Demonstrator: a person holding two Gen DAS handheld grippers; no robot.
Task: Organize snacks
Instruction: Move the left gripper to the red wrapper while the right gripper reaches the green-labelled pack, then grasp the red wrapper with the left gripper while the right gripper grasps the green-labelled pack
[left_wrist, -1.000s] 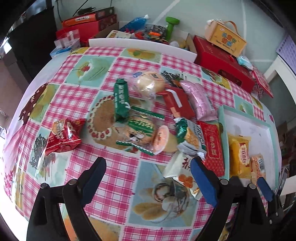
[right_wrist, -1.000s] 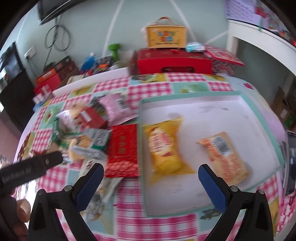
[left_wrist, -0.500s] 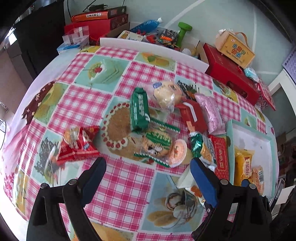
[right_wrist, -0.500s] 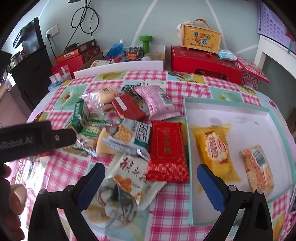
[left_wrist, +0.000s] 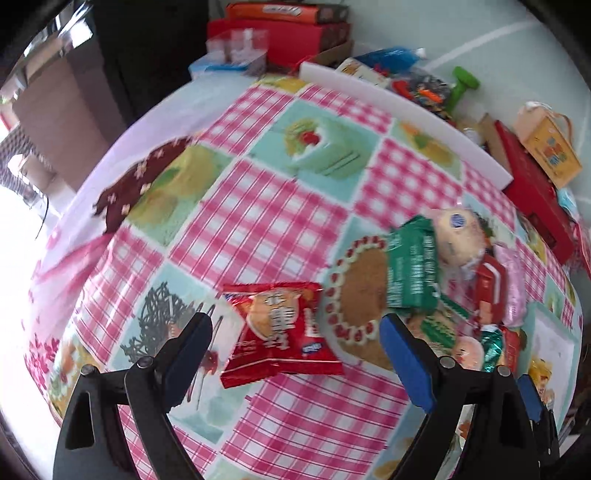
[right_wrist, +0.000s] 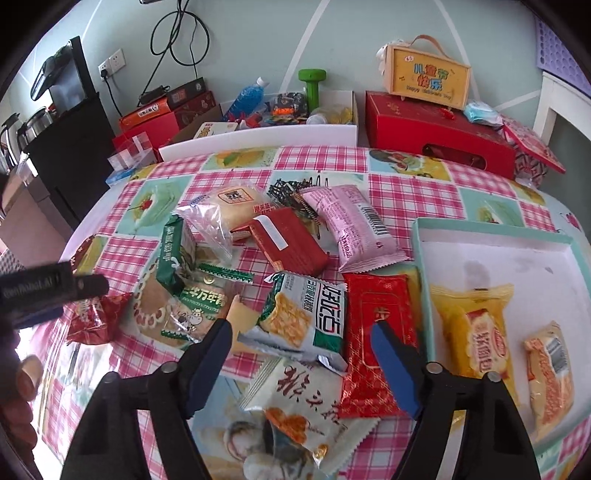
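Snacks all on the checked tablecloth (right_wrist: 406, 192); landmark is the tray (right_wrist: 491, 236) at its right side.

Right gripper (right_wrist: 301, 365): jaws apart, just been closing, nothing pinched. Under and between them, left of the tray, lie a white pack (right_wrist: 295, 398) and a green-white cracker pack (right_wrist: 310, 314). Red foil pack (right_wrist: 376, 332) just beside the tray's left wall, touching the right finger's line of sight; contact with the pads not visible.

Inside the tray: yellow pack (right_wrist: 476, 332) near its left wall, orange pack (right_wrist: 550, 373) further right, apart from each other.

Left gripper (left_wrist: 295, 350): jaws spread wide, empty, well left of the tray. Red bag (left_wrist: 280, 328) lies flat on the cloth between its fingers, pads not on it.

Further from the tray, mid pile: dark red pack (right_wrist: 291, 243), pink pack (right_wrist: 358, 225), green pack (right_wrist: 173, 254), clear-wrapped bun (right_wrist: 229, 206), overlapping.

Beyond the tray, off the far table edge: red box (right_wrist: 436, 133) with a yellow carry box (right_wrist: 428, 77) on top, green dumbbell (right_wrist: 312, 86), blue bottle (right_wrist: 247, 98).

Person's hand (right_wrist: 22, 387) at the far left edge.
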